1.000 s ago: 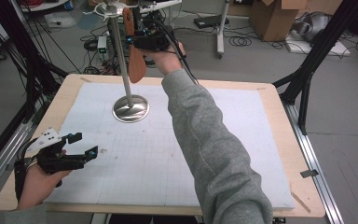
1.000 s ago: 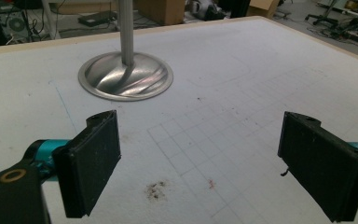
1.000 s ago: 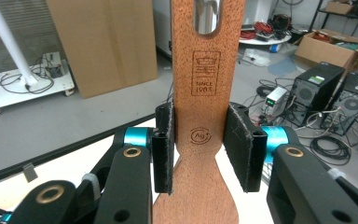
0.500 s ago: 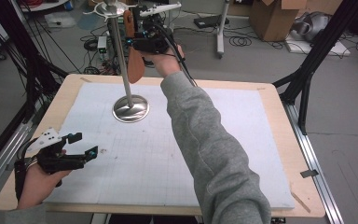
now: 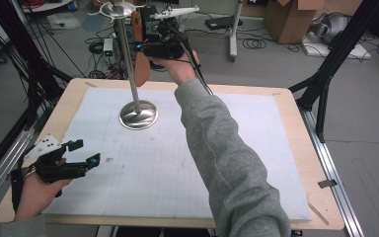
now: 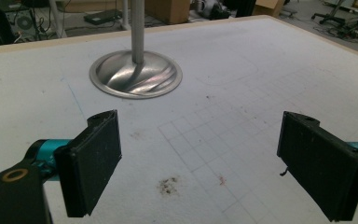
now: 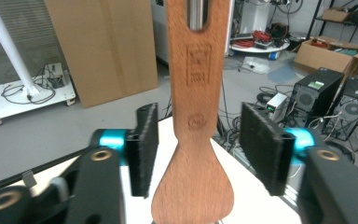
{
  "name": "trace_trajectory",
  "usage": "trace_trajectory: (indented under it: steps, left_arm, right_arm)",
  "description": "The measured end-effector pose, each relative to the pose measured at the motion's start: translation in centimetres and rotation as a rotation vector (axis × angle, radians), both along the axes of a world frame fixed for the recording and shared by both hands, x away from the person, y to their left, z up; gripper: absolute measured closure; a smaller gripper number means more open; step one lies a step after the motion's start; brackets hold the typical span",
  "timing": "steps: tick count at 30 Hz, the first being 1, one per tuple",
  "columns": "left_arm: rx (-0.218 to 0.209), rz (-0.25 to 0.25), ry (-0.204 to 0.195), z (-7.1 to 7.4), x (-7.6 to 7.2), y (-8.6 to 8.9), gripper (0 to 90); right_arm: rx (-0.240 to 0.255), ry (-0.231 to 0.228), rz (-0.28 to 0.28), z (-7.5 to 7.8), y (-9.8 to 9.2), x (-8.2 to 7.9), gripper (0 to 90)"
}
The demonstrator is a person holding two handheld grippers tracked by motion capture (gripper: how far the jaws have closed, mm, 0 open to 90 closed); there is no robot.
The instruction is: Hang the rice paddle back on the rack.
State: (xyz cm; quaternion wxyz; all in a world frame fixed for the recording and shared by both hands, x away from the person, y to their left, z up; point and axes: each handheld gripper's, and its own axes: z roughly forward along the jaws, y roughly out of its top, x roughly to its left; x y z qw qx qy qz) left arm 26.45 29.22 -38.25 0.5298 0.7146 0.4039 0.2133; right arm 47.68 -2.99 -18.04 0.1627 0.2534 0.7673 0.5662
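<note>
Since the earlier frame, the right gripper (image 5: 139, 47) has just been opening its jaws, which now stand spread on either side of the wooden spatula (image 7: 196, 140) without pressing it; the spatula hangs by its slotted handle from the top of the metal stand (image 5: 128, 64), blade down, beside the pole. Table (image 5: 296, 148) with its white gridded mat (image 5: 153, 163) carries the stand's round polished base (image 6: 136, 74) toward the far left. Right forearm in a grey sleeve (image 5: 222, 148) reaches across the mat. Left gripper (image 5: 83, 153) rests near the front left corner, jaws wide apart over bare mat, well apart from the stand.
</note>
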Motion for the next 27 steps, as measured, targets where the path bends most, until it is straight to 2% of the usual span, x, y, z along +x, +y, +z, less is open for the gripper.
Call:
trace_trajectory:
  steps: [4,6,12,18,22,27]
  left_arm:
    - [-0.012,0.005,-0.006,0.2,0.1,0.0,13.8]
    - [-0.005,-0.007,-0.002,0.1,0.3,-0.3,13.8]
    - [0.005,-0.030,0.007,-0.1,0.8,-1.2,13.8]
    - [0.006,-0.042,0.003,-0.2,1.3,-1.8,13.8]
    - [0.006,-0.051,0.005,-0.1,1.5,-2.2,13.8]
    - [0.001,-0.052,0.000,-0.1,1.6,-2.4,13.8]
  right_arm:
    - [0.006,-0.010,-0.002,-0.2,-0.8,-0.2,37.8]
    - [-0.018,-0.029,-0.011,-0.3,-1.0,-0.3,35.4]
    - [-0.003,-0.011,0.013,-0.8,-2.1,-0.6,25.5]
    - [-0.032,-0.006,0.007,-1.6,-2.9,-1.2,14.7]
    - [-0.038,0.000,0.013,-2.0,-3.5,-1.5,10.6]
    - [-0.029,-0.009,0.023,-2.5,-4.3,-2.2,10.6]
